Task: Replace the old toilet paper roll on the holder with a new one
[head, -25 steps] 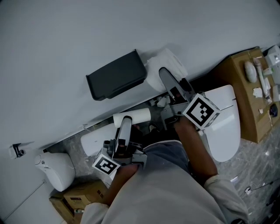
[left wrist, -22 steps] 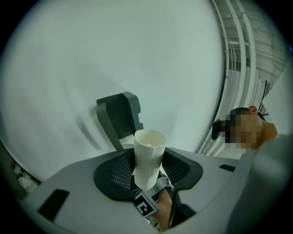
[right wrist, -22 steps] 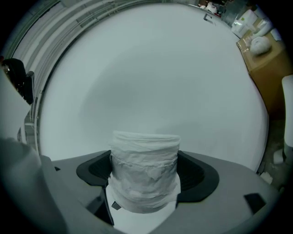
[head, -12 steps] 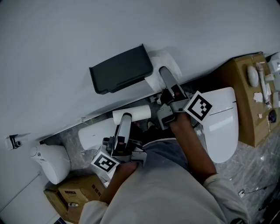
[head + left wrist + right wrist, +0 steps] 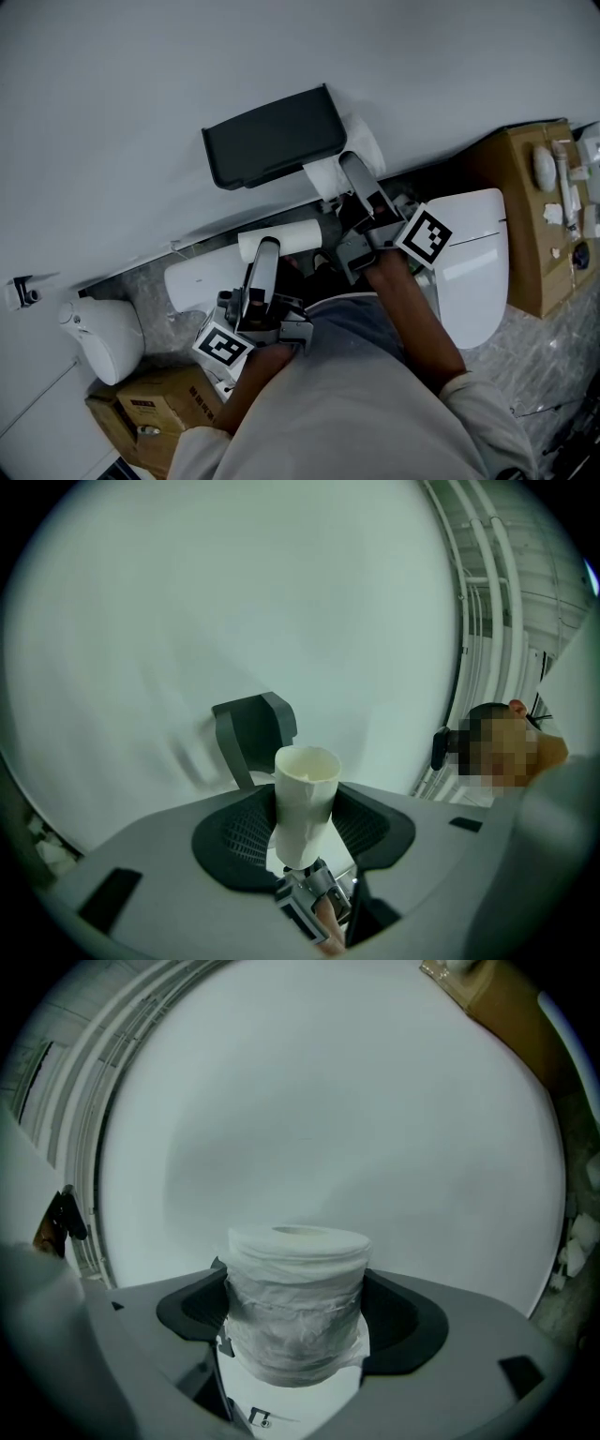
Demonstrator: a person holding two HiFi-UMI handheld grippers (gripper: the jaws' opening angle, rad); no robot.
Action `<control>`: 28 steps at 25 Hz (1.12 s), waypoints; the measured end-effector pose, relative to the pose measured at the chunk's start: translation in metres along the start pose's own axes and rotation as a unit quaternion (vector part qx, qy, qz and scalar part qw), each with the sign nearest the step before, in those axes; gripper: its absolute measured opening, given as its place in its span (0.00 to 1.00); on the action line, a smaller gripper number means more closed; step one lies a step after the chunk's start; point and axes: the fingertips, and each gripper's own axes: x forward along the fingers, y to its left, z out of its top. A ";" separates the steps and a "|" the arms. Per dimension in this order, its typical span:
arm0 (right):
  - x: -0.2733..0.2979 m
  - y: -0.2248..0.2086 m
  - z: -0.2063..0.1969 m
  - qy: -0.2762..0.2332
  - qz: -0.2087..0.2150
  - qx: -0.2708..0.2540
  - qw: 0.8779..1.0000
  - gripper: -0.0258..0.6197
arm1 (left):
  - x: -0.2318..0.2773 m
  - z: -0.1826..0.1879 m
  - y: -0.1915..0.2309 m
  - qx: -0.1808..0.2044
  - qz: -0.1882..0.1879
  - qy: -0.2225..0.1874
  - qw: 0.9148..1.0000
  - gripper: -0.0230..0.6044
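Left gripper view, cardboard tube in jaws, long axis crosswise

- Up top in the head view, the holder sits on the wall.
- Just right of it, the new roll is clamped between the right tongs.
- Below the holder, nearer the person, the old tube lies crosswise in the left tongs.
- The toilet stands right of both tongs, with a cardboard box beyond it.
- Far lower left, a second box rests on the floor.
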 end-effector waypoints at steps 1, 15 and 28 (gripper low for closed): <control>0.002 0.001 -0.006 0.006 0.006 0.002 1.000 0.71 | 0.000 0.004 -0.002 -0.007 -0.005 -0.004 1.000 0.32; 0.035 0.014 -0.082 0.057 0.031 0.019 0.998 0.71 | -0.022 0.045 0.011 -0.018 -0.001 -0.033 0.999 0.32; 0.044 0.015 -0.095 0.093 0.016 -0.002 0.996 0.71 | -0.021 0.058 0.012 -0.014 -0.005 -0.053 0.998 0.32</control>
